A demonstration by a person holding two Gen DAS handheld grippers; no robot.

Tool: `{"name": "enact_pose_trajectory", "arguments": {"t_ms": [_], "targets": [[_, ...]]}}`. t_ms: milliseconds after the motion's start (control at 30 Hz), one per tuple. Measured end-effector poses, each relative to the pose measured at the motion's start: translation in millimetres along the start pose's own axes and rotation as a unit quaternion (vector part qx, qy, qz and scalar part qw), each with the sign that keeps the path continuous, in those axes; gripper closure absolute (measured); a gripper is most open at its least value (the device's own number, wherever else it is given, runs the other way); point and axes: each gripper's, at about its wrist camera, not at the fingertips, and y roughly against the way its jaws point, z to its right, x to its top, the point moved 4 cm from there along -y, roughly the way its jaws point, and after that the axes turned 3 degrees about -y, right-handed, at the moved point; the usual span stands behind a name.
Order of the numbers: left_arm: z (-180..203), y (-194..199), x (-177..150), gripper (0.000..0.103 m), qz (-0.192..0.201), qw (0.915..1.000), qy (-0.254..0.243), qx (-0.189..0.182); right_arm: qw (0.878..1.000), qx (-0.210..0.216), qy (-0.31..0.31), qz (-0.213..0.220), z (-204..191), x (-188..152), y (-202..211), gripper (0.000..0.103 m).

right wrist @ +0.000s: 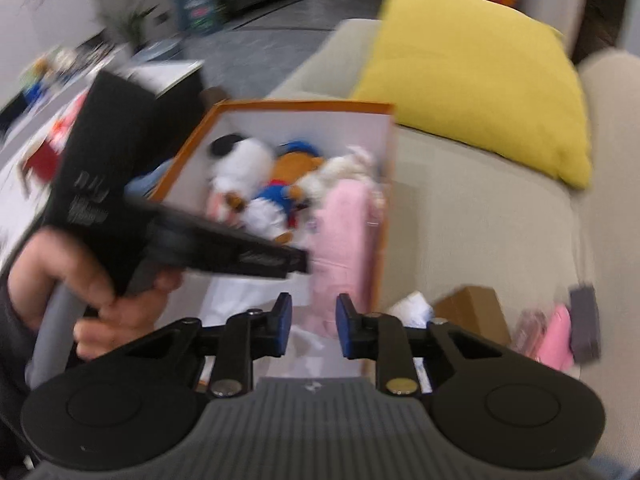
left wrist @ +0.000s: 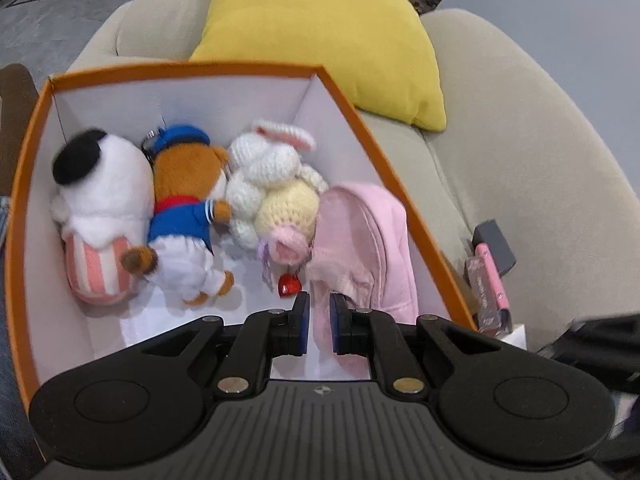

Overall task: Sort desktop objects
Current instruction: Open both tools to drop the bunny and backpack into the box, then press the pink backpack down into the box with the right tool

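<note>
An orange-rimmed white box [left wrist: 192,70] sits on a beige sofa. Inside lie a white plush with a black ear [left wrist: 100,196], a brown bear in blue sailor clothes [left wrist: 180,220], a crocheted white rabbit [left wrist: 272,176] and a pink cloth item [left wrist: 360,240]. My left gripper [left wrist: 319,308] hovers over the box's near end, slightly open and empty, fingers just above the pink cloth. My right gripper [right wrist: 310,316] is open and empty, above the box's near right corner [right wrist: 380,240]. The left gripper's body [right wrist: 180,236] shows in the right wrist view, held by a hand.
A yellow cushion [left wrist: 320,28] leans at the sofa back behind the box. To the right of the box on the seat lie a pink packaged item [left wrist: 490,280], a dark grey small box [left wrist: 494,246], a brown cardboard box [right wrist: 472,312] and white paper.
</note>
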Motion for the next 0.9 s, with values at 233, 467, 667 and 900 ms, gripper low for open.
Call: {"name": "enact_pose_trajectory", "arguments": {"t_ms": [233,467,667,900], "targets": [[-2,13,27,0.091,0.010,0.9998,-0.012,0.015,0.994,-0.048,0.073,-0.060,-6,3,-44,0.090],[-11,2,16,0.092,-0.011,0.9999,-0.006,0.002,0.993,-0.030,0.076,-0.083,-4,7,-52,0.088],[-18,-7,2,0.091,-0.028,0.9994,0.005,-0.018,0.996,0.010,0.038,-0.074,18,32,-25,0.084],[-28,7,-2,0.092,-0.021,0.9991,0.026,-0.025,0.993,0.026,0.057,-0.100,8,45,-29,0.080]]}}
